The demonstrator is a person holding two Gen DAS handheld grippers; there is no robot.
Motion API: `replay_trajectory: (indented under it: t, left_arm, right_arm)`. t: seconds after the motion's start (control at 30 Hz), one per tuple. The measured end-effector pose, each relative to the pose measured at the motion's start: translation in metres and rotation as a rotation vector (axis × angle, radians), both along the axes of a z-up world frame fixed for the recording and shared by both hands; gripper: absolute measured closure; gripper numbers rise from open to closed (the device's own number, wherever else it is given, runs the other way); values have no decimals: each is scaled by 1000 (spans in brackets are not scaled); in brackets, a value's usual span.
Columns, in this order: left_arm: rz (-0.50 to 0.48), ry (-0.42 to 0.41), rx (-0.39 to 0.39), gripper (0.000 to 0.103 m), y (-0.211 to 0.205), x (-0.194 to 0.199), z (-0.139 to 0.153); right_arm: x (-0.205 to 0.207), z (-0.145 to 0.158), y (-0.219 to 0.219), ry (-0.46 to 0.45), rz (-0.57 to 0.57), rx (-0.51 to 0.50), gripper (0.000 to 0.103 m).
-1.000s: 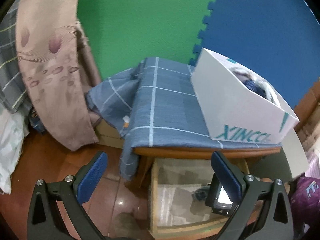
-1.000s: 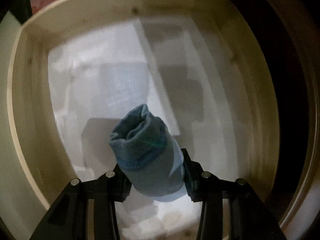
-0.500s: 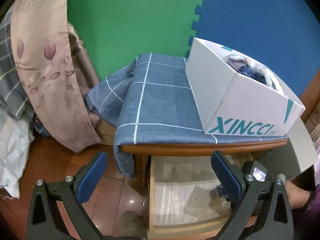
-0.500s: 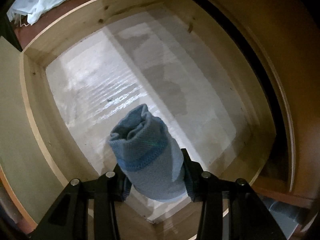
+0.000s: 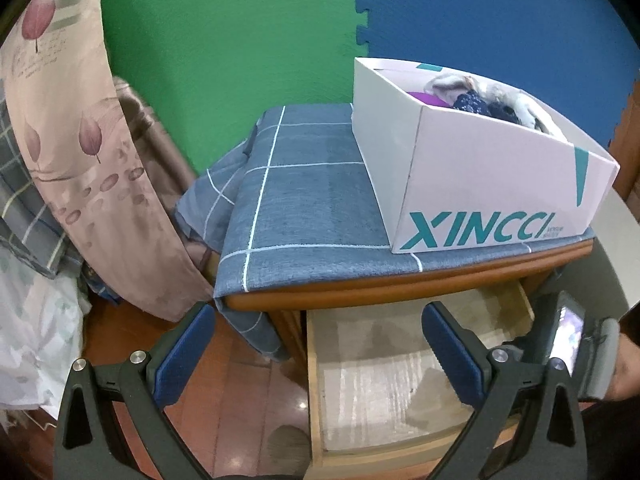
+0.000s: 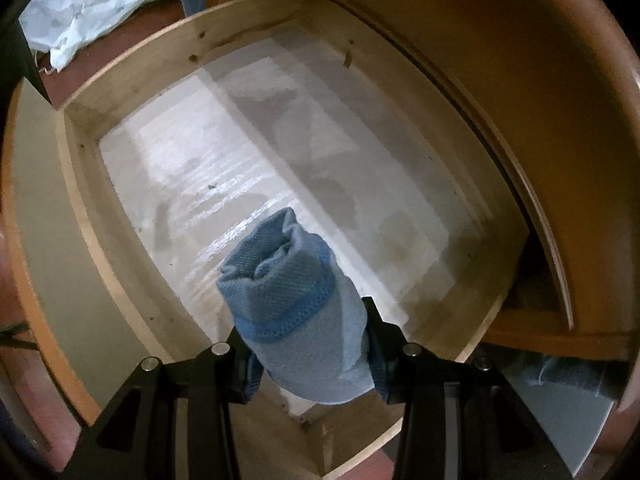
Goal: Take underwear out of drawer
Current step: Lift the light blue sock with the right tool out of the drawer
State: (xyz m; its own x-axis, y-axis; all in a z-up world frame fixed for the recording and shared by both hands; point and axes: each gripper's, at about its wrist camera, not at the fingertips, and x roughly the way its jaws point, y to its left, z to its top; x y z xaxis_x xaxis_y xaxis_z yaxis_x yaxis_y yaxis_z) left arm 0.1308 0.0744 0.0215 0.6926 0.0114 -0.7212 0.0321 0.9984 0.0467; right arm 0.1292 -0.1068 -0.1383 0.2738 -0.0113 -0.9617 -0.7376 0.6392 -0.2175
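1. Gripping done: right tongs (image 6: 308, 354) are clamped on the rolled blue underwear (image 6: 294, 304), pads pressing both sides of the bundle.
2. Underwear hangs above the drawer (image 6: 80, 184) floor, apart from it, roughly over the near front corner. Looks lifted clear, not resting.
3. Drawer stands pulled out under the bench (image 5: 400, 292); its pale liner shows nothing else on it in either view, though the part under the bench is dark, so I can't rule out more items there.
4. Left tongs (image 5: 320, 356) are wide apart and hold nothing, hovering in front of the bench over the drawer's left side.
5. White box (image 5: 480, 200) on the cloth (image 5: 304, 200) already holds some garments; likely drop-off, but that's a guess.
6. Left to do, as I read it: carry the bundle past the drawer rim and set it down. Task mostly complete.
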Motion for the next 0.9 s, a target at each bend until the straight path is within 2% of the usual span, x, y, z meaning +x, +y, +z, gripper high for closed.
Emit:
replay_trajectory:
  t: [0.23,0.4,0.7,0.9]
  left_arm:
    - [-5,-2,16,0,-3,0,0]
    - [-6,-2,23,0,-5,-1,0]
    - [-21,-12,50,0,-10,-3,1]
    - [-26,-18,49,0,-10,-3,1]
  right_arm:
    - [-1,11,-6,-23,-44,76,60]
    - [-7,40,-10,-58,-84,175,60]
    - [-34,113,-28,-106,-146,368,60]
    - [-38,188,-42,-146,-176,540,60]
